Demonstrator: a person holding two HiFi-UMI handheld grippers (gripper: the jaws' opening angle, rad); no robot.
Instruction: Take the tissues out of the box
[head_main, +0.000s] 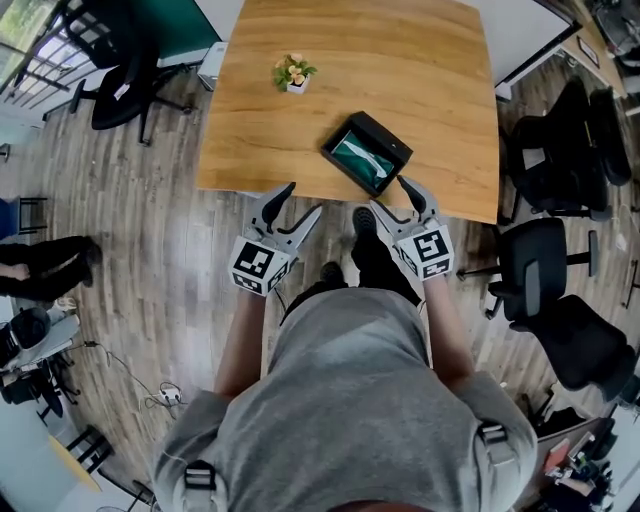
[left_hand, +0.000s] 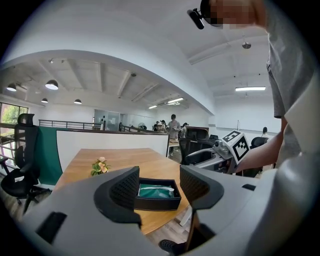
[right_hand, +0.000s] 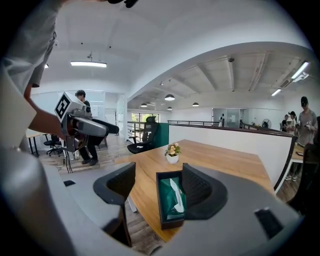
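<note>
A black open-topped box (head_main: 396, 150) lies near the front edge of the wooden table (head_main: 400, 60). Inside it is a green tissue pack (head_main: 354, 156) with a white tissue (head_main: 378, 160) sticking up. Both grippers hover just off the table's front edge, short of the box. My left gripper (head_main: 300, 200) is open and empty, to the box's lower left. My right gripper (head_main: 390, 195) is open and empty, right below the box. In the left gripper view the box (left_hand: 157, 202) shows between the jaws, farther off. The right gripper view shows the box (right_hand: 168, 221) and tissue (right_hand: 176, 190) beside the right jaw.
A small white pot of flowers (head_main: 294, 73) stands on the table's far left part. Black office chairs stand right (head_main: 545, 270) and far left (head_main: 120, 70) of the table. The person's legs and shoes (head_main: 365, 240) are under the table edge.
</note>
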